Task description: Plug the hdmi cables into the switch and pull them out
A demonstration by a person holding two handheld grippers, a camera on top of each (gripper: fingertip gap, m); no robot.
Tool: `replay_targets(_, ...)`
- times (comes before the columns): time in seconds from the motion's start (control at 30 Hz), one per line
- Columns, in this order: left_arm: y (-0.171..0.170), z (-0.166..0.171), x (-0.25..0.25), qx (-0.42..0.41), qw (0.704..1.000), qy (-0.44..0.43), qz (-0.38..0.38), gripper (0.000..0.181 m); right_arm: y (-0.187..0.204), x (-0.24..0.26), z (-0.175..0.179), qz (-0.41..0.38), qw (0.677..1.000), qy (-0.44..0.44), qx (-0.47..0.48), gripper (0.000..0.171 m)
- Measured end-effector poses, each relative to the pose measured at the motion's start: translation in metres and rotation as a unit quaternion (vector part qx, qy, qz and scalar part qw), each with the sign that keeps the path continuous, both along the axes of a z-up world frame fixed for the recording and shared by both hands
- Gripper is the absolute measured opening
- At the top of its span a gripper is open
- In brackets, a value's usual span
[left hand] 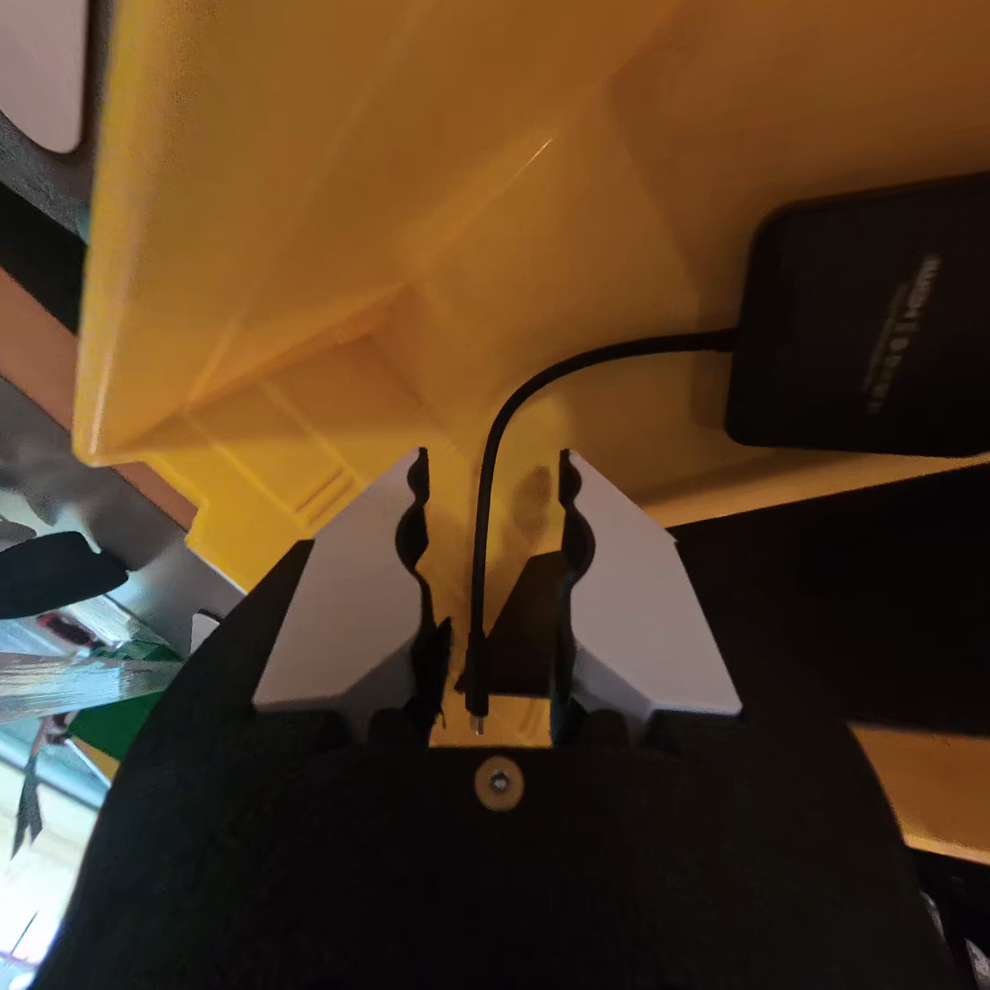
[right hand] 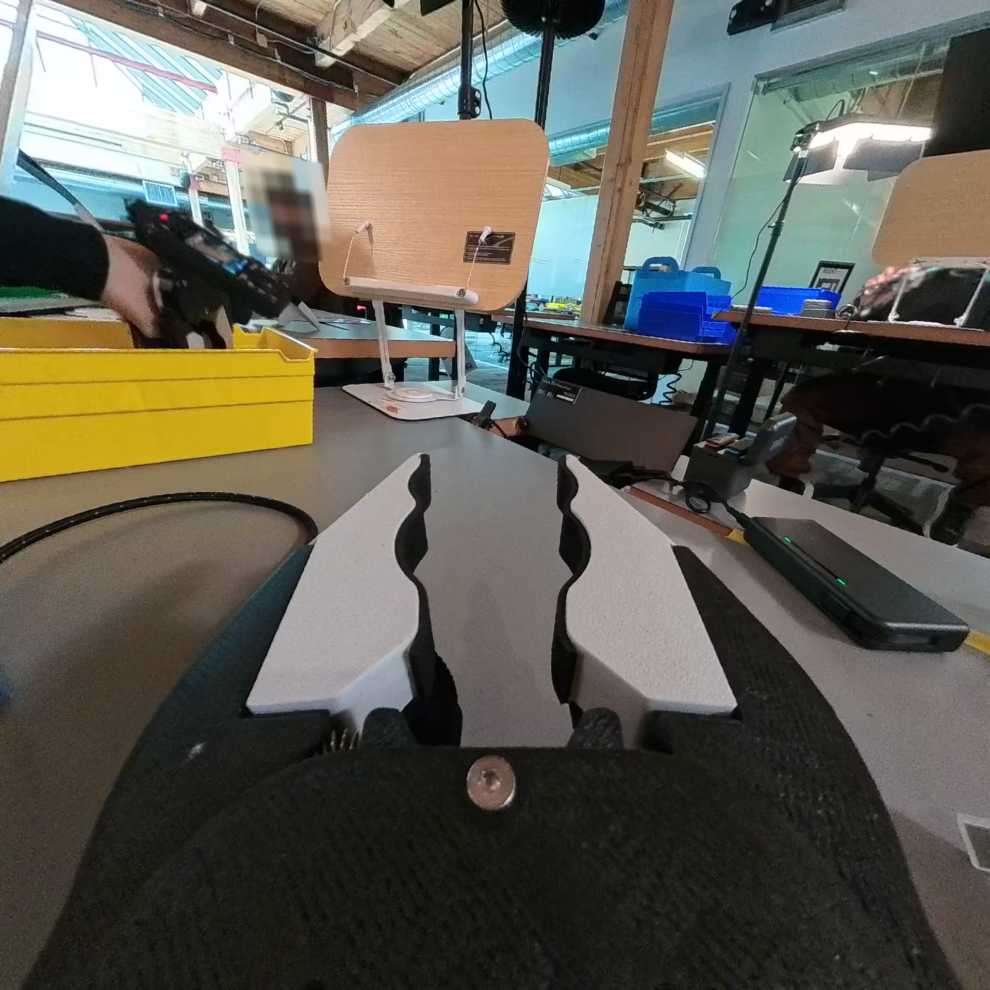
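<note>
Inside the yellow bin [left hand: 375,214], left tool [left hand: 493,455] gapes over thin cable [left hand: 485,509].

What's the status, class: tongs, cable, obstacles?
Left tongs open, inside yellow bin, astride thin black cable, not gripping. Right tongs open, empty, low over table. Switch not identifiable.

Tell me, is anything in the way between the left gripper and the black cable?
Nothing visible is. The black cable already runs right between the open fingers of the left gripper, inside the yellow bin, with its plug end loose near their base.
</note>
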State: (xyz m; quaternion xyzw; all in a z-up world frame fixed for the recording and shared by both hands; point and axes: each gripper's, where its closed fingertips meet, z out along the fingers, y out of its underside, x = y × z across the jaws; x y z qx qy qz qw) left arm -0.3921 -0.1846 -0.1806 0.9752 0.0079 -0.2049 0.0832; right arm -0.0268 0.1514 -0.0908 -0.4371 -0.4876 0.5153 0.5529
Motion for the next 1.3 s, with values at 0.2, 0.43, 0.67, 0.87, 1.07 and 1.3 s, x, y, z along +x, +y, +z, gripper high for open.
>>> replay_targets(0.2,-0.005,-0.005,-0.005,-0.046,0.997,0.043,-0.033,0.003,0.002,0.001,0.000,-0.001,1.000,0.003,-0.008,0.046)
replay_targets(0.43,-0.001,0.076,0.014,0.071,0.977,0.202,-0.019,0.002,0.005,0.002,0.002,-0.006,1.000,0.008,-0.014,0.046)
replay_targets(0.67,0.038,0.213,0.099,0.234,0.891,0.371,-0.111,0.002,0.002,0.002,0.002,-0.010,1.000,0.007,0.001,0.045)
replay_targets(0.87,0.140,0.233,0.190,0.396,0.853,0.254,-0.226,0.002,0.009,0.017,0.009,-0.054,0.998,0.027,0.011,0.045)
replay_targets(1.07,0.240,0.163,0.270,0.455,0.844,-0.059,-0.279,0.002,0.020,0.041,0.012,-0.091,0.995,0.034,0.022,0.045)
replay_targets(1.3,0.312,0.075,0.284,0.389,0.870,-0.146,-0.264,0.002,0.035,0.047,0.013,-0.109,0.993,0.034,0.020,0.045)
